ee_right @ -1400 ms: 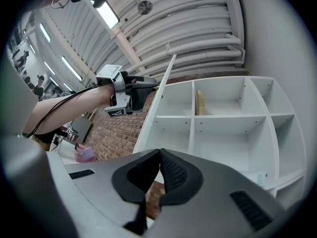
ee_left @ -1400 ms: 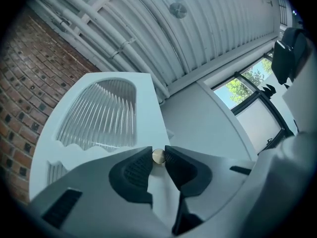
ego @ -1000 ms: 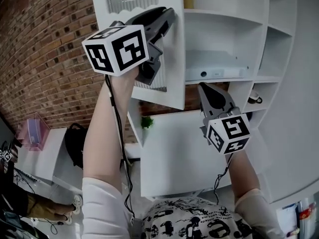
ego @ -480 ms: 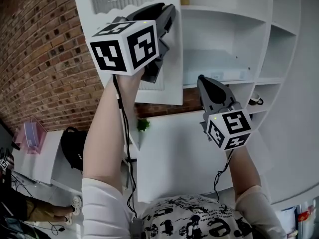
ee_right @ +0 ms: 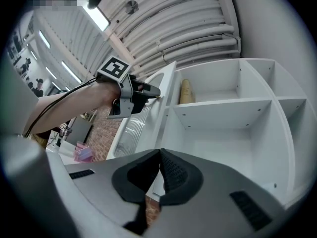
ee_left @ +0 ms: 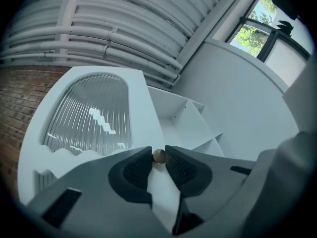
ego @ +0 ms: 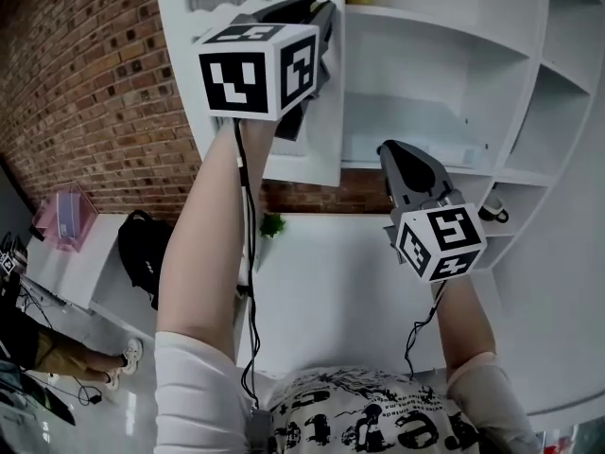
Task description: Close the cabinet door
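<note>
the left claw (ego: pixel 319 15) is clamping the small brass knob (ee_left: pixel 159 156), its pads pressing it from both sides, the jaws having just been closing a touch tighter on it. the knob is sitting close to one long edge of the door (ee_left: pixel 143 108), a white panel with an arched ribbed pane (ee_left: pixel 89 118). the door is standing out from the left side of the cabinet (ego: pixel 425 93), with its long axis running along that side wall. in the right gripper view it is showing almost edge-on, the pane facing away from the shelves (ee_right: pixel 223 105). so the opening is lying to the right of the held knob, and the closing move is probably a sweep of the knob edge rightward and in toward the shelves, with the left hand doing all of it. the hinge line itself is not showing clearly. the right claw (ego: pixel 389 151) is hanging with jaws together and nothing in them, low in front of the opening. it is likely sitting in the door's sweep and may need to be drawing back. a tan tube (ee_right: pixel 185 90) is standing on the top shelf near the door side. whether it is poking past the front edge is hard to tell. the brick wall (ego: pixel 95 112) is lying on the far side of the door, well apart from it.
</note>
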`<state>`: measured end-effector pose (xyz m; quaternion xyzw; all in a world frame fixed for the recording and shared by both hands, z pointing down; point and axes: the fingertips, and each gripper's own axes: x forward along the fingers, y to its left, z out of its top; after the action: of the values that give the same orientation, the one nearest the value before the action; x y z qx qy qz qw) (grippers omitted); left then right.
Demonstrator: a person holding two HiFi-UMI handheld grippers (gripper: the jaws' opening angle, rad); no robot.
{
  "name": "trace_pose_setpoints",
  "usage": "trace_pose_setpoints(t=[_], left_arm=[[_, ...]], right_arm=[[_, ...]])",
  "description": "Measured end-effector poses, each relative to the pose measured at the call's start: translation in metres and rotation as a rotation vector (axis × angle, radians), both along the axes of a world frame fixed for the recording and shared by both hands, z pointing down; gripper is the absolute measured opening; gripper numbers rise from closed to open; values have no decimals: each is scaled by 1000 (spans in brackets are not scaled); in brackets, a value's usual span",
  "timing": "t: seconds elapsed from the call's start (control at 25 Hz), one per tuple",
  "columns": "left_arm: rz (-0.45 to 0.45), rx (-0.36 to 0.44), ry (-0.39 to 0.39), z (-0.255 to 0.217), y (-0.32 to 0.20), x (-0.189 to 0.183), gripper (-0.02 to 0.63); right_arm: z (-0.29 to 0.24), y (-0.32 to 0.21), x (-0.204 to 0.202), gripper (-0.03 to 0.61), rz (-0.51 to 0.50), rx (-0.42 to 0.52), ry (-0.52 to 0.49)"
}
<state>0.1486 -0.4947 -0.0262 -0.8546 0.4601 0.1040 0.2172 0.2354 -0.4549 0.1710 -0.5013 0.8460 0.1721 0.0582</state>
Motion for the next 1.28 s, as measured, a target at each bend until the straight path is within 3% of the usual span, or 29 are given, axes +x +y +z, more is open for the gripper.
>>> trace_pose_setpoints(t=[0.56, 0.92, 1.12, 1.28], left_arm=[[-191, 1, 6, 0, -42, 15, 92], [-227, -2, 4, 2, -55, 18, 98], [-306, 32, -43, 5, -56, 20, 101], [-261, 44, -11, 3, -48, 19, 104]], right_arm=[[6, -22, 30, 15, -57, -9, 32], [5, -38, 46, 15, -73, -12, 10], [13, -41, 45, 15, -89, -21, 11], [13, -38, 37, 15, -91, -10, 24]])
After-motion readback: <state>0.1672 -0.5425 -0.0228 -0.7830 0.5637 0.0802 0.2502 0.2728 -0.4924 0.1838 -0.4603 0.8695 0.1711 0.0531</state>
